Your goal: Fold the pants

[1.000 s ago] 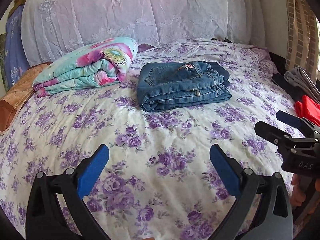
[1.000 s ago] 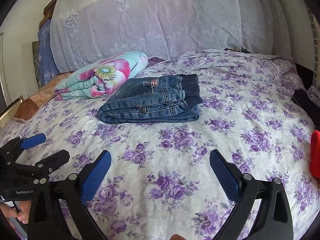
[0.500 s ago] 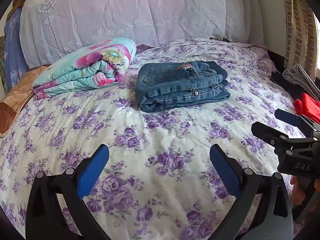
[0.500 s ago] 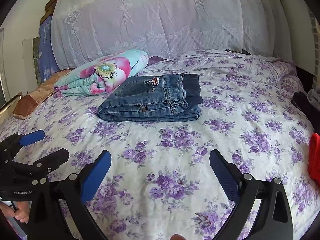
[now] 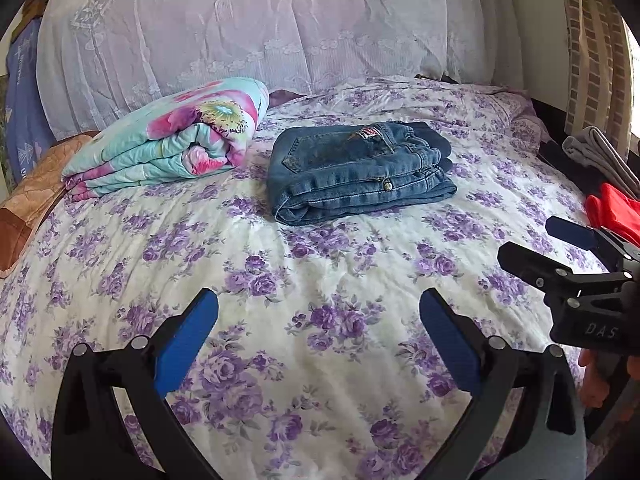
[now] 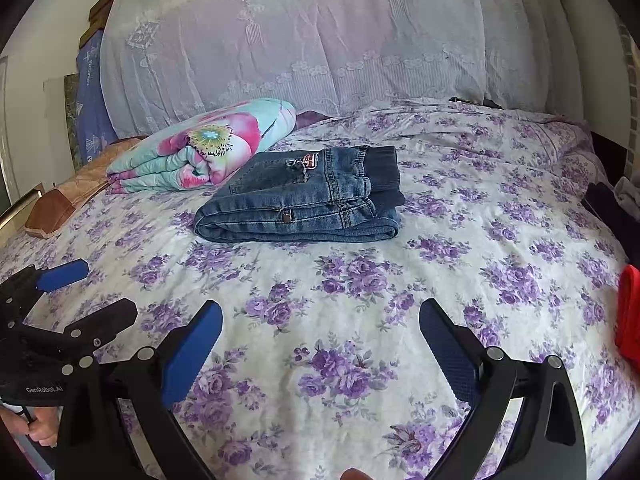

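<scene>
One folded jeans (image 5: 360, 172) bundle, long axis left-right, waistband rightward, left gripper (image 5: 320, 340) and right gripper (image 6: 320, 348) both released, empty

Matt denim pants (image 5: 358, 172), cotton bedsheet (image 5: 320, 272)

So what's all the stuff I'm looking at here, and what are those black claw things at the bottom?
folded jeans: one, blue denim, middle of the bed, not touched by either gripper
rolled quilt: one, turquoise and pink floral, just left of the jeans
bedsheet: one, white with purple flowers, covering the bed
lace cover: one, pale lilac, draped at the head of the bed
brown cushion: one, brown and tan, far left edge of the bed
red cloth: one, red, right edge of the bed
grey cloth: one, grey, behind the red cloth
left gripper: one, black with blue pads, open, above bare sheet
right gripper: one, black with blue pads, open, above bare sheet
</scene>
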